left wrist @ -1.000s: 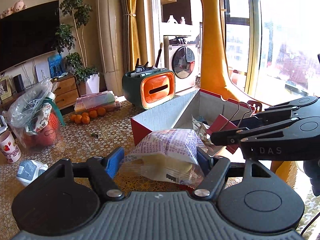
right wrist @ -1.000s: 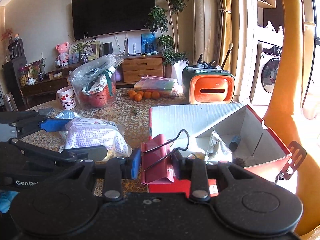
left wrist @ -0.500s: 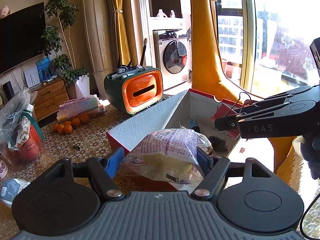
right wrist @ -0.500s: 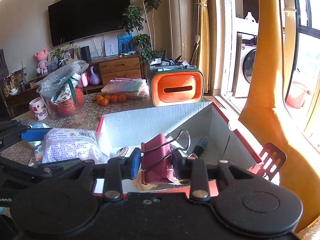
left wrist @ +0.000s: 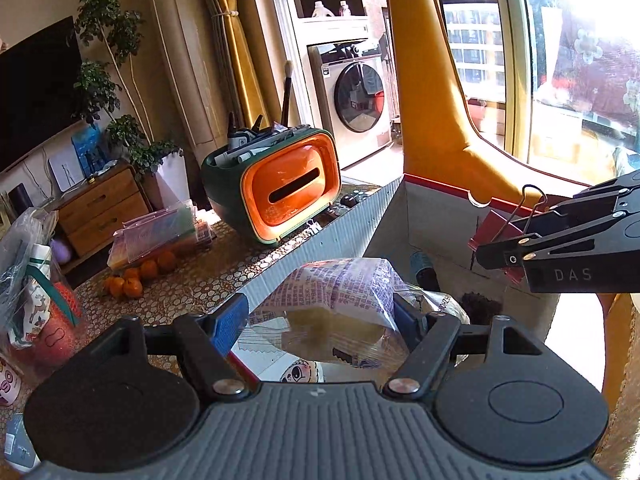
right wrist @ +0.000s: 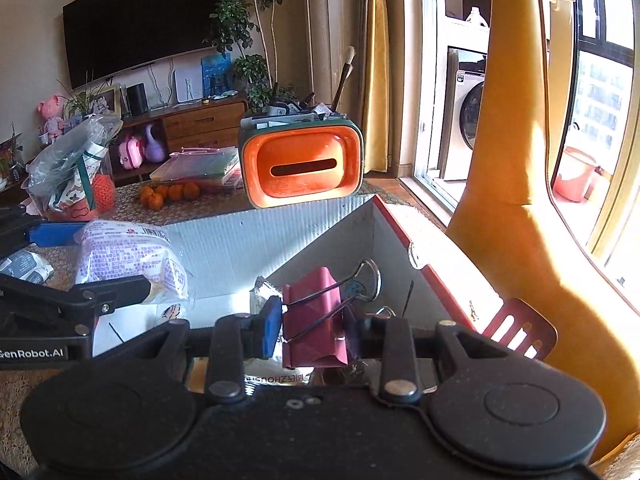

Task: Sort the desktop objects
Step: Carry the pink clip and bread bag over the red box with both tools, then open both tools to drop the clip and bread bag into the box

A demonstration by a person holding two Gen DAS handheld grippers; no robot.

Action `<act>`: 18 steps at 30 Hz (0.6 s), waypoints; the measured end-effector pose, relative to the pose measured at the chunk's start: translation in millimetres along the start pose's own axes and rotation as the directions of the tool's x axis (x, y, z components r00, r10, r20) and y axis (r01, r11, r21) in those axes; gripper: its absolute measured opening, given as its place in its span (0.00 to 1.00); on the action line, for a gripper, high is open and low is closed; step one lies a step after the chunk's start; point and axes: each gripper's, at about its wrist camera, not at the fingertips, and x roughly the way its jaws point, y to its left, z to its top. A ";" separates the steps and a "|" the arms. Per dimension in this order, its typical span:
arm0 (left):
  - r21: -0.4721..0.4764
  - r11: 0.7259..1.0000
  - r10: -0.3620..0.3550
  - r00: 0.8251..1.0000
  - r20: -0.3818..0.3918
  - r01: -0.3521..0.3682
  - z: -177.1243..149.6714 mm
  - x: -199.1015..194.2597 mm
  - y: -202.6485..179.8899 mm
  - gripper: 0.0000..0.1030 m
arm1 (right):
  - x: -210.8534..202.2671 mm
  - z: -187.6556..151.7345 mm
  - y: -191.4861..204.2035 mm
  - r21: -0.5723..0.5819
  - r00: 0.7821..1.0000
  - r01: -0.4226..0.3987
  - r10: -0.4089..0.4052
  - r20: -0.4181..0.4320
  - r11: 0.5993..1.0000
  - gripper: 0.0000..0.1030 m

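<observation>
My left gripper (left wrist: 320, 318) is shut on a clear bag of bread with purple print (left wrist: 340, 304), held over the near corner of the open cardboard box (left wrist: 332, 236). The same bag (right wrist: 128, 260) shows at the left in the right wrist view. My right gripper (right wrist: 312, 324) is shut on a dark red binder clip (right wrist: 316, 320) with wire handles, above the inside of the box (right wrist: 240, 240). In the left wrist view that clip (left wrist: 496, 228) hangs at the right over the box. Wrappers and a small dark tube (left wrist: 422, 270) lie in the box.
An orange and green desk organiser (left wrist: 276, 188) with pens stands behind the box. Small oranges (left wrist: 136, 276), a stack of plastic folders (left wrist: 160, 228) and a plastic bag of goods (left wrist: 36, 292) lie on the patterned tablecloth at left. A yellow giraffe figure (right wrist: 520, 200) rises at right.
Both grippers have carried their loads to the right, from beside the box to over its opening. The bread bag and the clip stay gripped.
</observation>
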 end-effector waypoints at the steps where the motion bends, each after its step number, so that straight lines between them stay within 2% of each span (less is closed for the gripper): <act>1: 0.006 1.000 -0.001 1.000 -0.015 0.001 0.9 6.4 -1.4 0.73 | 3.2 0.3 -1.7 -0.002 1.000 0.005 -0.005 -0.005 1.000 0.31; 9: 0.094 0.995 0.026 0.995 -0.100 -0.017 6.9 42.9 -17.1 0.73 | 32.1 0.5 -8.8 -0.007 0.998 0.022 -0.023 -0.056 1.000 0.31; 15: 0.134 0.990 0.071 0.982 -0.175 -0.047 7.1 65.6 -20.6 0.73 | 52.9 -0.7 -7.4 -0.018 0.996 0.023 -0.025 -0.089 1.000 0.31; 18: 0.159 0.987 0.068 0.974 -0.216 -0.033 3.8 74.3 -24.2 0.73 | 61.6 -2.7 -4.7 -0.032 0.994 0.020 -0.024 -0.109 0.999 0.31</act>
